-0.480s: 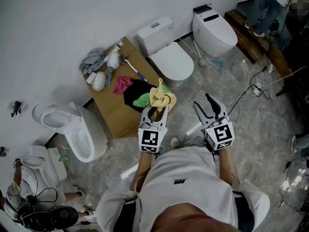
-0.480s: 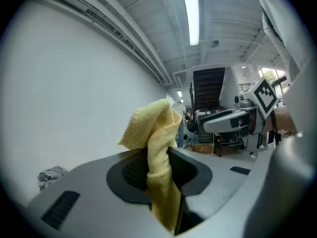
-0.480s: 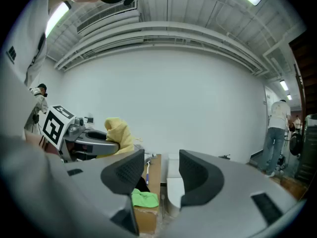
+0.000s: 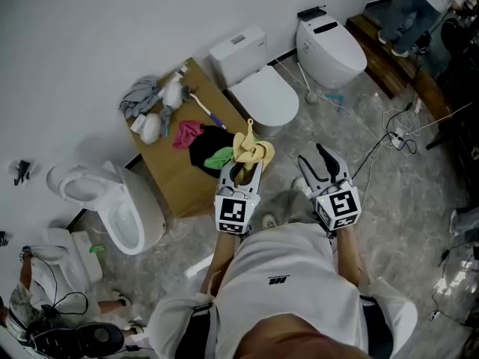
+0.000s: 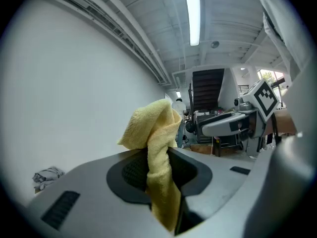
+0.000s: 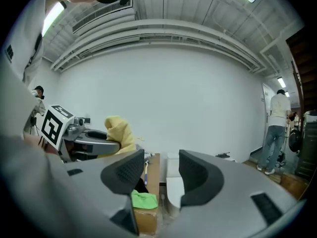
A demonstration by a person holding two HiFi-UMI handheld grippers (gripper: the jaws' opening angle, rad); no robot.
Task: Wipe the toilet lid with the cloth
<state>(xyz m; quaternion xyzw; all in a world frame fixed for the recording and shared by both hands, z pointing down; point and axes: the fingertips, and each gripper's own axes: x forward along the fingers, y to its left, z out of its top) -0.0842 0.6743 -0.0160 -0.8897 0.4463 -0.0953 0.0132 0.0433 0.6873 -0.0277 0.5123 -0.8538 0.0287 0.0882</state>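
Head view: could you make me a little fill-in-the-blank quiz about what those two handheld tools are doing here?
1. The left gripper is shut on a ____ cloth.
2. The right gripper holds nothing, and its jaws are ____.
3. On the brown box, between the pink cloth and the green cloth, lies a ____ one.

Missing words: yellow; open; black.

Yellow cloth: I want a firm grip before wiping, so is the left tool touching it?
Touching: the left gripper view shows the left tool clamped on the yellow cloth.
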